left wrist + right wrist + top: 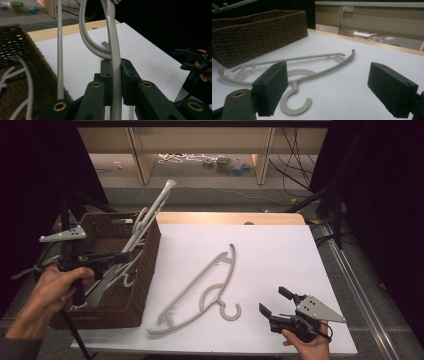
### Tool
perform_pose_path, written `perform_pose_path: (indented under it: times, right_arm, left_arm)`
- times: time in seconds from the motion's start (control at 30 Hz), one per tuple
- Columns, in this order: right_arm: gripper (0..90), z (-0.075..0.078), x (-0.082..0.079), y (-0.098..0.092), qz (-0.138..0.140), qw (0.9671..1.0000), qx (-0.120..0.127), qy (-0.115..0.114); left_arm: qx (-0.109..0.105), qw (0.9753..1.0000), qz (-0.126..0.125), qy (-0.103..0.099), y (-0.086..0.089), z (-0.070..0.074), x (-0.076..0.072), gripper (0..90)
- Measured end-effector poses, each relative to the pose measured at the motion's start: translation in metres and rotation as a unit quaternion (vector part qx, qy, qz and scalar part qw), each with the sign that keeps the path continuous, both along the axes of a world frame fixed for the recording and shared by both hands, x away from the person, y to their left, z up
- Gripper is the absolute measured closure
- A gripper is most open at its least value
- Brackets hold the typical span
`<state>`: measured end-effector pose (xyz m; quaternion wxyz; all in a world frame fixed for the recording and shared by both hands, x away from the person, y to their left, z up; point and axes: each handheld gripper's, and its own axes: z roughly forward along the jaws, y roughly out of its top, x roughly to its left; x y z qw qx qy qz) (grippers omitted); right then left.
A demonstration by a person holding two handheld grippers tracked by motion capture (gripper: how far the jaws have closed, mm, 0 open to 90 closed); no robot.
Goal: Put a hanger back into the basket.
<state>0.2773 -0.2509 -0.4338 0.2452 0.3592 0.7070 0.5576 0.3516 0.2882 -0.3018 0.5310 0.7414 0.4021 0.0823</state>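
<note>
- Woven dark-brown wicker, rectangular and deep — that is the basket sitting on the left part of the white table top, its near corner close to the table's front edge.
- Inside the basket lie several pale grey plastic hangers, tangled together; how many there are cannot be told.
- One pale grey plastic hanger held upright rises out of the basket and leans over its right wall, its top end standing well above the rim.
- The left gripper hovers over the basket's interior, and its jaws are clamped tight on this hanger; in the left gripper view the hanger's bar runs straight up between the two pads, with the curved hook just above them.
- A second pale grey plastic hanger lying flat rests on the white top, just to the right of the basket and apart from it — its hook curls toward the near edge.
- The right gripper is held low near the table's front right, its jaws spread wide and holding nothing.
- In the right gripper view the flat hanger lies ahead of the open pads, near the left one but untouched, with the basket beyond it.
</note>
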Motion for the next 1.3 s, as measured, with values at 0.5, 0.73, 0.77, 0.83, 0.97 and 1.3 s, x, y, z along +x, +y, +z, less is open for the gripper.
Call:
perform_pose_path:
  times: [0.5,0.73,0.77,0.83,0.97,1.3]
  right_arm:
    - [17.4,-0.002,0.001,0.002,0.002,1.0000,0.003,0.005]
    - [17.4,-0.002,0.001,0.002,0.003,1.0000,0.003,0.005]
    - [17.4,-0.001,0.000,0.001,0.001,0.9999,-0.002,0.013]
    - [17.4,-0.002,0.001,0.002,0.003,1.0000,0.004,0.006]
    - [17.4,-0.001,0.001,0.001,0.001,1.0000,-0.005,0.009]
    - [17.3,-0.001,0.001,0.001,0.000,1.0000,-0.005,0.009]
  left_arm:
    - [0.048,0.9984,0.029,-0.004,0.044,-0.009,0.001,81.6]
    - [0.062,0.9974,0.035,-0.011,0.059,-0.019,0.006,81.7]
    - [0.065,0.9971,0.037,-0.011,0.062,-0.021,0.007,81.7]
    - [0.071,0.9966,0.039,-0.013,0.065,-0.024,0.009,81.7]
    - [0.077,0.9962,0.040,-0.009,0.072,-0.030,0.010,81.6]
    - [0.099,0.9948,0.025,-0.008,0.080,-0.044,0.001,81.6]
